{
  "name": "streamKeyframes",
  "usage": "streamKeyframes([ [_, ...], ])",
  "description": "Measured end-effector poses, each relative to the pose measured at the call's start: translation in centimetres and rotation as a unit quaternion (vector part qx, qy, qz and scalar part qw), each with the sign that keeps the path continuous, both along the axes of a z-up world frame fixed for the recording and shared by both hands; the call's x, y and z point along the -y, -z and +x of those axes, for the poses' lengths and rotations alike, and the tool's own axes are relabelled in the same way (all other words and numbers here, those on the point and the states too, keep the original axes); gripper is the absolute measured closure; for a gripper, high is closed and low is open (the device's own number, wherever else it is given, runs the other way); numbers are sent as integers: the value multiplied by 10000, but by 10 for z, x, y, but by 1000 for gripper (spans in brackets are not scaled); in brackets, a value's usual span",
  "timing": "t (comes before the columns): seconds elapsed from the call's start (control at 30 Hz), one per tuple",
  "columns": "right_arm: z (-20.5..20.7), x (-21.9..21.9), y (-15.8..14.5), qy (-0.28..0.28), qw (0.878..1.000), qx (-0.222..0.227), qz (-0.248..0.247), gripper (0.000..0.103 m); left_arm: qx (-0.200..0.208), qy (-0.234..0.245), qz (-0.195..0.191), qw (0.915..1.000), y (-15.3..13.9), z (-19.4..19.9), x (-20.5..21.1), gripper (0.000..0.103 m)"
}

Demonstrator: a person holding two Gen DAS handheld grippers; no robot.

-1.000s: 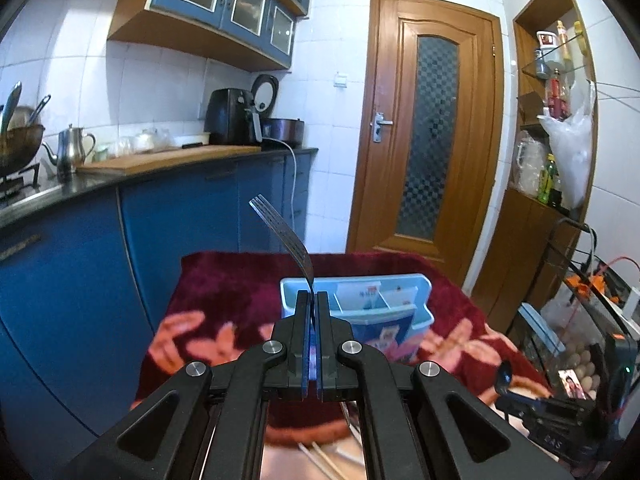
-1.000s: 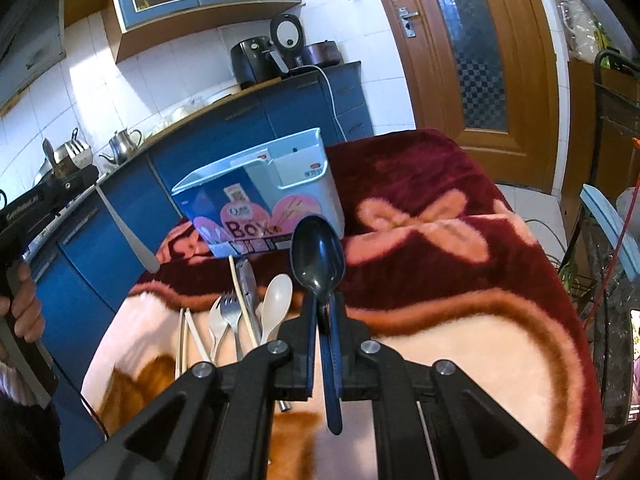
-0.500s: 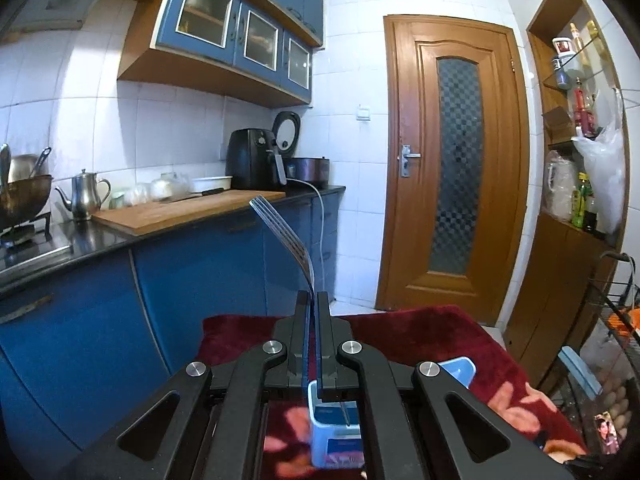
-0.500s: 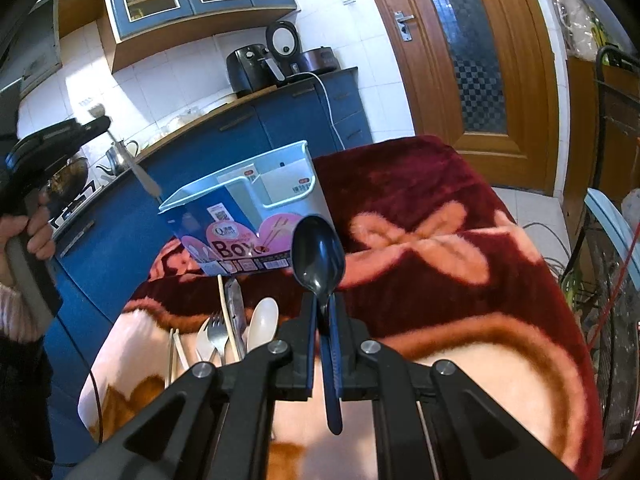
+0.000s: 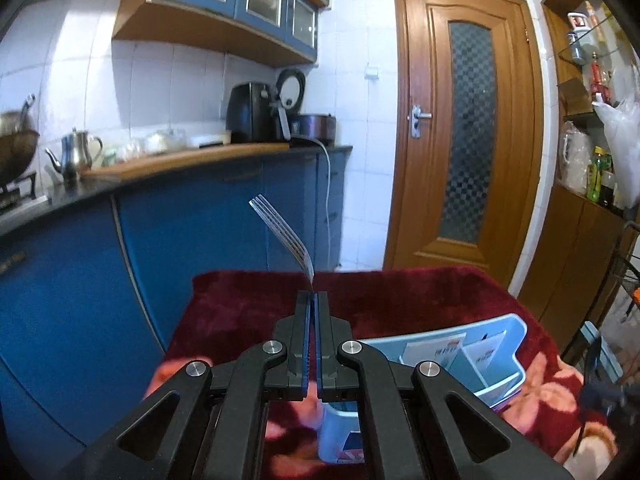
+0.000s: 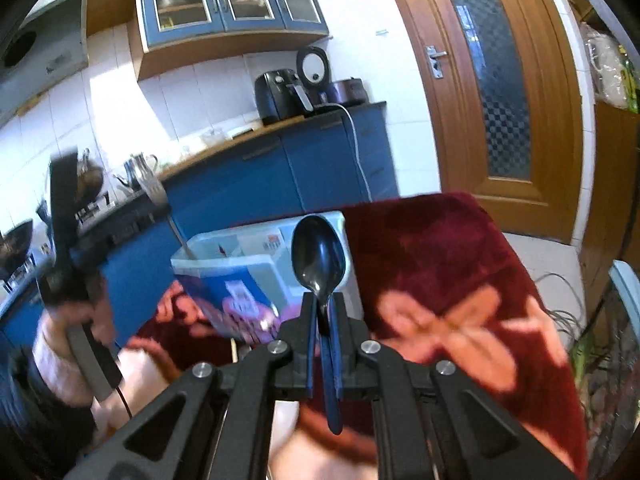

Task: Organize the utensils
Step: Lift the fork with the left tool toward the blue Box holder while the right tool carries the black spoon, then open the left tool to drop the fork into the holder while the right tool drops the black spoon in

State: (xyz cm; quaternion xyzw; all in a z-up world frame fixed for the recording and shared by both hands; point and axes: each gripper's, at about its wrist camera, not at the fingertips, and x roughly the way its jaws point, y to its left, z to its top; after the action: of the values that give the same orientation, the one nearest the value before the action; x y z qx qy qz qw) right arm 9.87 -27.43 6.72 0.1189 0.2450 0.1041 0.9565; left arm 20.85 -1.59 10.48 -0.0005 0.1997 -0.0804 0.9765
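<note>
Utensil box (image 6: 256,268) on the blanket-covered table (image 6: 440,264), counter (image 5: 192,160) behind it, door (image 5: 468,140) right of the counter, kettle (image 5: 76,156) on the counter's left, air fryer (image 5: 248,114) further right

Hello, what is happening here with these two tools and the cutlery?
A person is sorting utensils with two handheld grippers. The left gripper is shut on a metal fork, tines up. The right gripper is shut on a black spoon. Both hang near the blue divided box on the red blanket; neither utensil is in yet.

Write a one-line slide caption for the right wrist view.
Right hand-held gripper holds a black spoon before the blue utensil box.
</note>
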Motion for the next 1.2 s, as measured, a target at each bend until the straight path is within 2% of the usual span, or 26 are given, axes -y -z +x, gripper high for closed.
streamKeyframes([
  [0.17, 37, 3, -8, -83, 9980, 259, 564, 95, -65, 51, 6, 10000, 17, 8, 2, 102],
  [0.47, 88, -17, -10, -35, 9951, 947, 267, 95, -42, 108, -36, 9999, 31, 9, 5, 102],
  [0.67, 94, -24, 6, -63, 9954, 953, -27, 94, -108, 143, -59, 9998, 34, 12, 5, 102],
  [0.83, 89, -22, 11, -95, 9958, 910, -26, 94, -149, 194, 20, 9997, 37, 13, 9, 101],
  [0.87, 89, -21, 11, -89, 9958, 910, -46, 90, -151, 213, 42, 9996, 37, 12, 10, 100],
  [0.97, 87, -22, 9, -58, 9957, 924, -45, 69, -189, 254, 55, 9995, 36, 10, 12, 98],
  [1.2, 79, -22, 2, -55, 9952, 973, -50, 67, -282, 260, -25, 9993, 30, 4, 12, 83],
])
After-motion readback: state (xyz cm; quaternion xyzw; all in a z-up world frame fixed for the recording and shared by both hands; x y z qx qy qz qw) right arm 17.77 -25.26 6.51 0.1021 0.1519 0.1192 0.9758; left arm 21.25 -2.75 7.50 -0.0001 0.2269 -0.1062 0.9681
